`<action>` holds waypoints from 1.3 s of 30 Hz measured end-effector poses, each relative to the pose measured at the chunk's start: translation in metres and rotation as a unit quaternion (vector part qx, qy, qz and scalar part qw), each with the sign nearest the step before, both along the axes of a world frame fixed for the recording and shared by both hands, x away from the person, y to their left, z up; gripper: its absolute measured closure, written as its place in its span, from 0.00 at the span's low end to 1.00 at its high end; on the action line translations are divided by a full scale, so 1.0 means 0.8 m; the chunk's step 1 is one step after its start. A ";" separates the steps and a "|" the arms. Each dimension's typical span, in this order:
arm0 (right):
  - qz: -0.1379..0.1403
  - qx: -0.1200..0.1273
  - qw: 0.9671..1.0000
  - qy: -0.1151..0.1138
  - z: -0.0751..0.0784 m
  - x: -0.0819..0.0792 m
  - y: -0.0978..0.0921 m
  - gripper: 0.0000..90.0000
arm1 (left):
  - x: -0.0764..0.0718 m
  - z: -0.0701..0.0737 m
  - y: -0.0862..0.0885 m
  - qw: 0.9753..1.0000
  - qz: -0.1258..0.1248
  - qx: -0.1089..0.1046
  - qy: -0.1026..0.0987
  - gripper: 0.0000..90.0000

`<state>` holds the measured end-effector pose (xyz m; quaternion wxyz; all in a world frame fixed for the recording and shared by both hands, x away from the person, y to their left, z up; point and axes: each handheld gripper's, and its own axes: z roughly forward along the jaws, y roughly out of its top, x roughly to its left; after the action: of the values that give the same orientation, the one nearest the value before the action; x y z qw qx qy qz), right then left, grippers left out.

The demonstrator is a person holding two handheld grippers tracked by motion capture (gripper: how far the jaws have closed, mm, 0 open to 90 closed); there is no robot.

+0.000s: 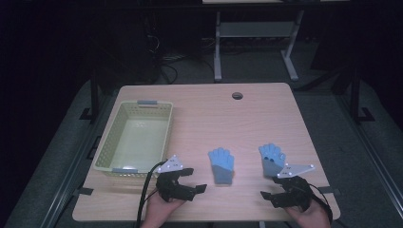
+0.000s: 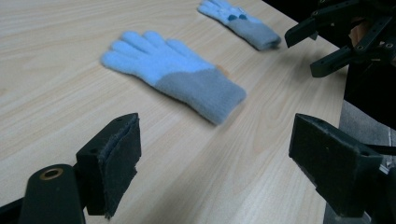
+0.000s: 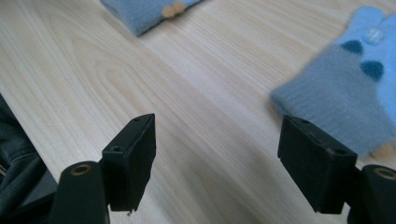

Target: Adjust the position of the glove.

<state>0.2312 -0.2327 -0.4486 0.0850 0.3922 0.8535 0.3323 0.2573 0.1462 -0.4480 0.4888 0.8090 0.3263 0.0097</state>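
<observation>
- Sitting at the far left of the light wood-grain table, a pale yellow-green lattice-walled plastic basket is rectangular and holds nothing.
- Just right of the basket's near corner, the left gripper rests near the table's front edge, jaws spread wide, nothing between them.
- Ahead of those jaws lies the first glove, flat, fuzzy knit, light blue fingers, grey-blue cuff toward the person.
- Further right lies the second glove, same knit, with dark blue dots visible.
- The right gripper hovers beside that cuff, jaws spread, empty; its black pads are rectangular.
</observation>
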 end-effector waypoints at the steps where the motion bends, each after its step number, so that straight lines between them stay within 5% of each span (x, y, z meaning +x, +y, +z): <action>1: 0.001 -0.001 1.000 0.001 0.000 0.000 0.001 0.31 | 0.000 0.001 0.000 1.000 0.000 0.000 -0.001 0.18; 15: 0.007 0.006 1.000 0.005 0.009 0.006 0.005 0.31 | -0.003 0.004 0.002 1.000 -0.002 0.000 -0.009 0.18; 39: -0.002 -0.028 0.999 0.024 0.056 0.089 -0.023 0.36 | 0.000 0.002 0.003 1.000 0.000 -0.008 -0.008 0.18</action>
<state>0.3025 -0.2509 -0.4037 0.0761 0.3989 0.8635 0.2991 0.2571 0.1487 -0.4464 0.4980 0.8047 0.3229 0.0136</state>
